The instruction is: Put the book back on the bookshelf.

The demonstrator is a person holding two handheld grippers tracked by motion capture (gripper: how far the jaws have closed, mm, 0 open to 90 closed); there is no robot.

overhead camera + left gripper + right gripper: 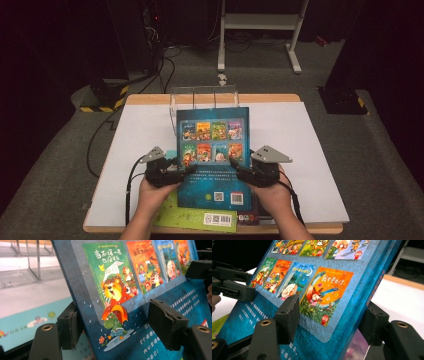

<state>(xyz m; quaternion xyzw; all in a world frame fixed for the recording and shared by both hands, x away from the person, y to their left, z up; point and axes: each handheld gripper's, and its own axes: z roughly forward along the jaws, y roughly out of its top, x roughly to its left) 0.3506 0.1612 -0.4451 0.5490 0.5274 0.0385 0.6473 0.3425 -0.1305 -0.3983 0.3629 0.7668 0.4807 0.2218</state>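
You have the blue book [212, 150] off the worktop [310, 150], its back cover with the two rows of small pictures facing up at you. It hangs over the middle of the near half, tilted so the far end stands higher than the near one. So the pick-up looks done. What seems to be left is carrying it to the clear stand [200, 95] at the middle of the far edge, which holds no book yet, and setting it in there.

Three more books lie flat near the near edge:
- a green book [195, 217]
- a dark book [255, 216] beside it
- a teal book [25, 322] below your left tool

Your right gripper [235, 167] pinches the blue book's right edge. In the right gripper view one pad [287, 315] lies on the cover beside the peacock picture and the other sits behind the spine side.

Your left gripper [187, 170] straddles the left edge, with one pad [71, 327] against the underside and the other over the cover. Whether that one is biting down, I cannot tell.

Both your hands come in low from the near edge, palms turned inward, and the tools point toward each other across the book, roughly level with one another
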